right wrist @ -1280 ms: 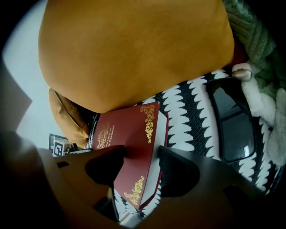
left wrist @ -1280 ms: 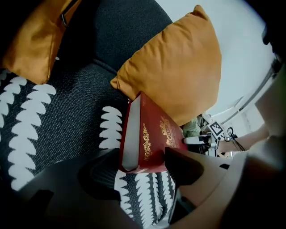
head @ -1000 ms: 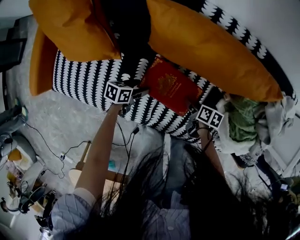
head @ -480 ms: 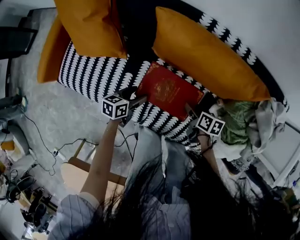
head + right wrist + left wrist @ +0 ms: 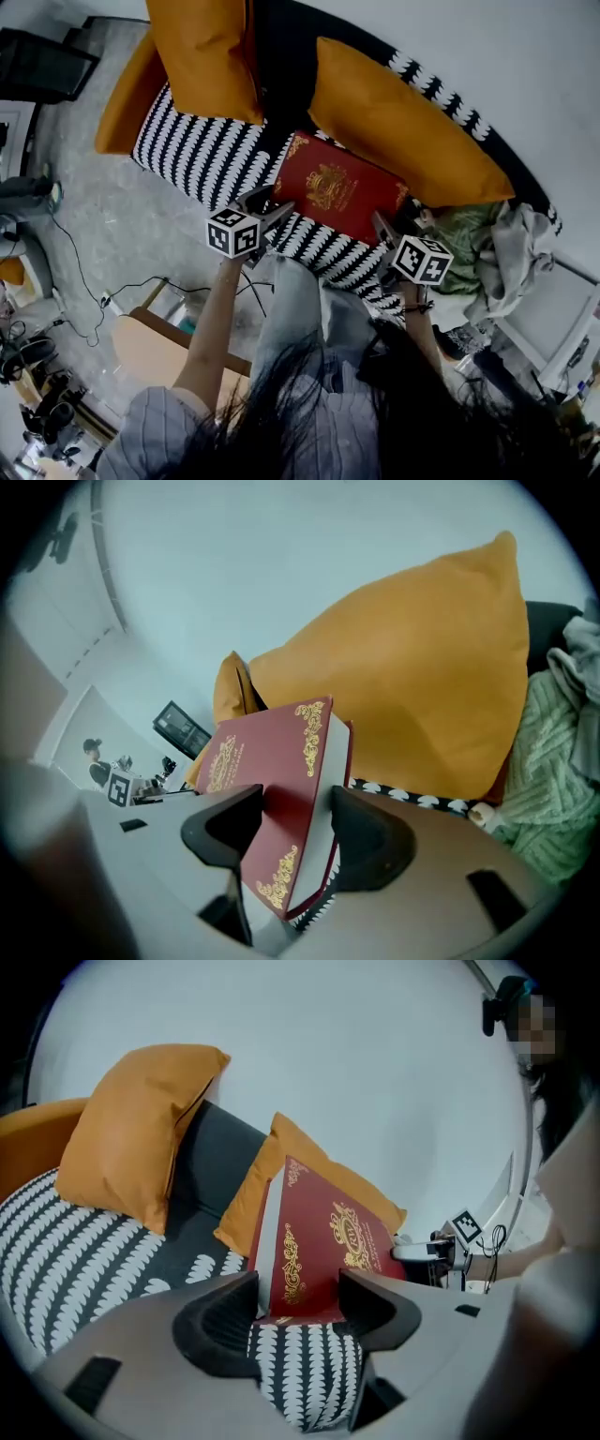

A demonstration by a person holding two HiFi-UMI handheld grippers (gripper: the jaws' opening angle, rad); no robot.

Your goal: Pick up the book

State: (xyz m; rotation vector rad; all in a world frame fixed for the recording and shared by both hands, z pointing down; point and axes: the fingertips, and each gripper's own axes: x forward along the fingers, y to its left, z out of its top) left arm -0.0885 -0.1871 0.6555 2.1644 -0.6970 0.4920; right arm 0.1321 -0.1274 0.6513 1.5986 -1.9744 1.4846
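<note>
The red book (image 5: pixel 337 192) with gold ornaments hangs tilted just above the black-and-white sofa seat (image 5: pixel 197 155), carried between both grippers. My left gripper (image 5: pixel 269 206) has the book's near left corner (image 5: pixel 300 1279) between its jaws, which are closing on it. My right gripper (image 5: pixel 389 230) holds the opposite end, its jaws also closing, one against the front cover (image 5: pixel 272 771) and one against the back. In the left gripper view the right gripper (image 5: pixel 422 1251) shows at the book's far edge.
Two orange cushions (image 5: pixel 202 56) (image 5: pixel 403 122) lean at the sofa's back, right behind the book. Green knit fabric and pale clothes (image 5: pixel 473 239) are piled at the right end. Cables (image 5: pixel 112 300) and a wooden board (image 5: pixel 150 352) lie on the grey floor at the left.
Both grippers have risen, and the book has come up off the sofa seat between them, its cover tilting more towards the camera.
</note>
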